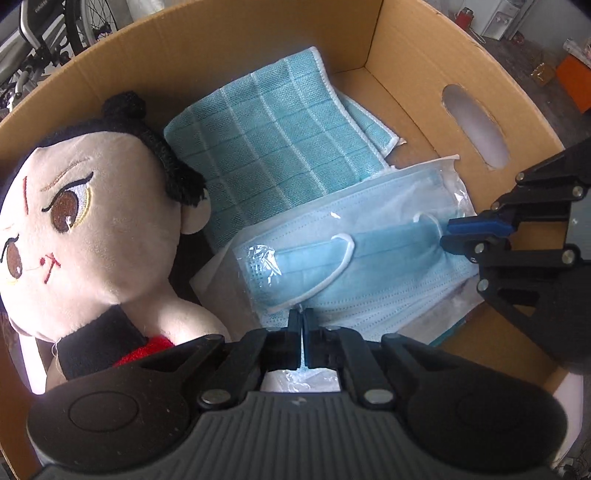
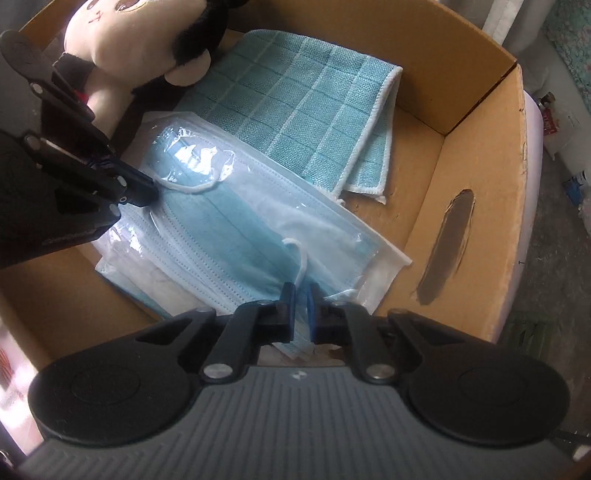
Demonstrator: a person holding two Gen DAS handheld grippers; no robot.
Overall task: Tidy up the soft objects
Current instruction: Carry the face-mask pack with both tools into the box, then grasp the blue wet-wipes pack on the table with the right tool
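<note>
A cardboard box (image 1: 402, 55) holds a plush doll (image 1: 85, 229) at the left, a folded teal cloth (image 1: 273, 136) at the back, and a clear pack of blue face masks (image 1: 354, 254) in front. My left gripper (image 1: 302, 321) is shut on the pack's near edge. My right gripper (image 2: 302, 295) is shut on the pack's other end (image 2: 258, 229). Each gripper shows in the other's view: the right one (image 1: 448, 236) at the pack's right side, the left one (image 2: 149, 192) at its left. The pack rests on other packs and the cloth (image 2: 306, 107).
The box wall has an oval handle cutout (image 1: 476, 125) on the right side, also in the right wrist view (image 2: 447, 247). The box stands on a pale surface (image 2: 532, 155). A bicycle (image 1: 44, 33) and floor clutter lie beyond the box.
</note>
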